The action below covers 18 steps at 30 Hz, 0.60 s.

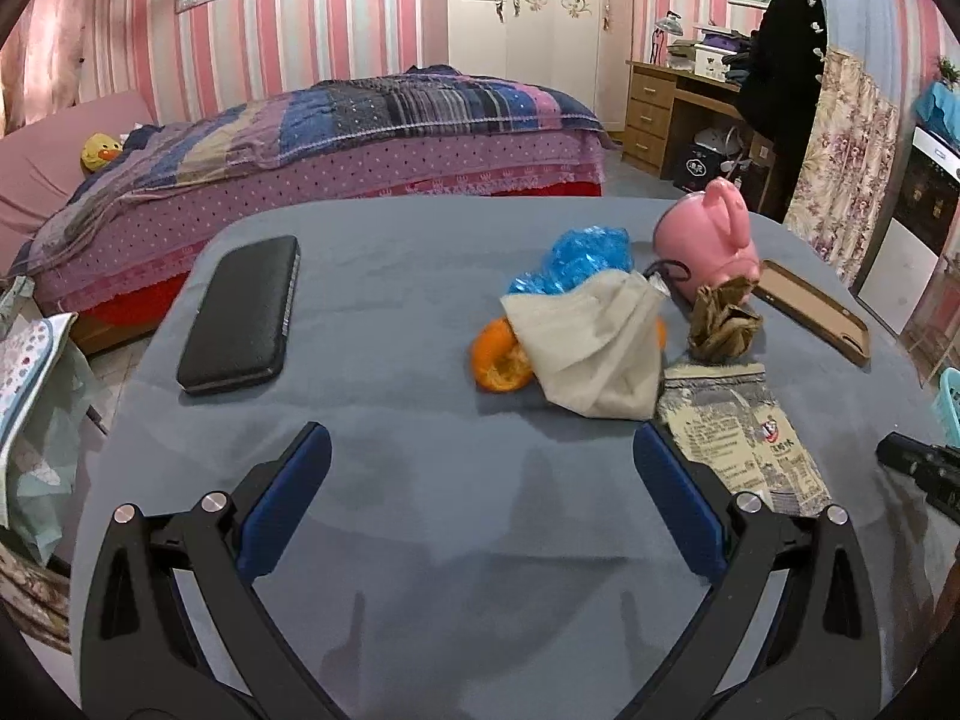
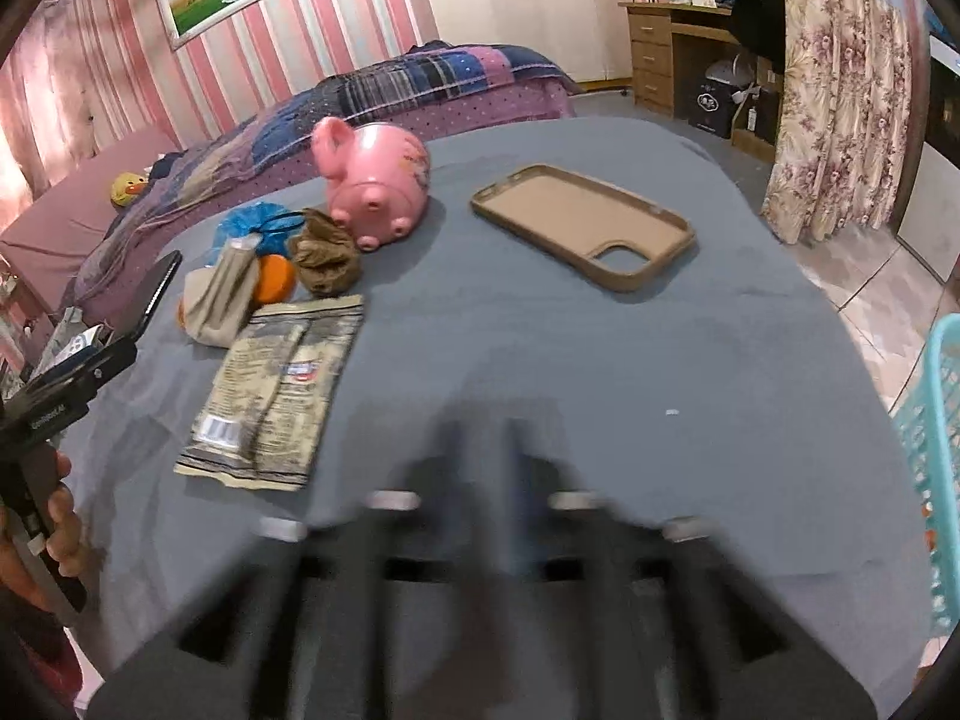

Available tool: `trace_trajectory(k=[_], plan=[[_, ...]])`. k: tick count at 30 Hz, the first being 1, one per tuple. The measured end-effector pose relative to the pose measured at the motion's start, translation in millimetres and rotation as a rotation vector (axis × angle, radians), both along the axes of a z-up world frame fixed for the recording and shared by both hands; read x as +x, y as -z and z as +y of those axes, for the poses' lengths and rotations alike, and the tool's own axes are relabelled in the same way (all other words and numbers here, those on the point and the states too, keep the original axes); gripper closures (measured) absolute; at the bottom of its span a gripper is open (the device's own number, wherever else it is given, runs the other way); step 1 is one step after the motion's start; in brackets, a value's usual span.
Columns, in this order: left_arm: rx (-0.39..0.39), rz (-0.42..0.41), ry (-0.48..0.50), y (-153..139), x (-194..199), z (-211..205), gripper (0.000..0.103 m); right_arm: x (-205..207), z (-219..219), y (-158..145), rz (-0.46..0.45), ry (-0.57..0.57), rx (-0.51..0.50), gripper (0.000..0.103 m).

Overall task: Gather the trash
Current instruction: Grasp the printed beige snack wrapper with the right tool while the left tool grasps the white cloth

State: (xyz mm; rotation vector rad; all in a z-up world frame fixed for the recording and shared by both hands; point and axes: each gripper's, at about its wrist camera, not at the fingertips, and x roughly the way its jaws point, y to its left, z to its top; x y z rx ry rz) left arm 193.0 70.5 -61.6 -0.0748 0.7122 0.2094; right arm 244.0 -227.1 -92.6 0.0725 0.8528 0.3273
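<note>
Trash lies in a cluster on the grey-blue table (image 1: 420, 510): an orange peel (image 1: 498, 360), a crumpled white tissue (image 1: 588, 348), a blue plastic bag (image 1: 576, 264), a brown paper wad (image 1: 723, 324) and a flat printed snack wrapper (image 1: 744, 432). My left gripper (image 1: 480, 438) stands wide open just short of the peel and tissue, with nothing between its blue pads. In the right wrist view my right gripper (image 2: 486, 438) is motion-blurred over bare cloth, right of the wrapper (image 2: 276, 384). A narrow gap shows between its fingers and nothing is in it.
A pink piggy bank (image 1: 708, 240) lies behind the trash, a tan phone case (image 2: 582, 228) to its right and a black wallet (image 1: 240, 318) at the left. A teal basket (image 2: 930, 480) stands off the table's right edge. A bed is beyond.
</note>
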Motion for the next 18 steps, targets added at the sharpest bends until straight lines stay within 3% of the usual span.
trace_trajectory(k=[1, 6, 12, 13, 16, 18], plan=[[0.002, 0.0, -0.004, -1.5, 0.0, 3.0, 0.005, -2.9, 7.6, -1.2, -0.02, -0.009, -0.002, 0.028], [-0.007, 0.002, -0.038, -5.1, -5.8, 26.1, 0.005, -1.3, 55.2, -2.6, -0.024, -0.079, -0.022, 0.028], [-0.011, 0.006, -0.043, -4.2, -11.1, 34.9, 0.005, 3.5, 105.3, 12.2, 0.029, -0.106, -0.128, 0.028], [-0.005, 0.005, -0.041, -4.7, -10.7, 33.7, 0.005, 1.4, 110.1, 12.6, 0.018, -0.103, -0.161, 0.031], [0.015, -0.004, -0.027, -7.0, -8.6, 28.8, 0.005, -3.5, 118.2, 10.4, -0.003, -0.126, -0.189, 0.062], [0.02, -0.008, -0.014, -7.8, -5.4, 24.0, 0.005, -7.8, 121.0, 7.8, -0.024, -0.157, -0.213, 0.073]])
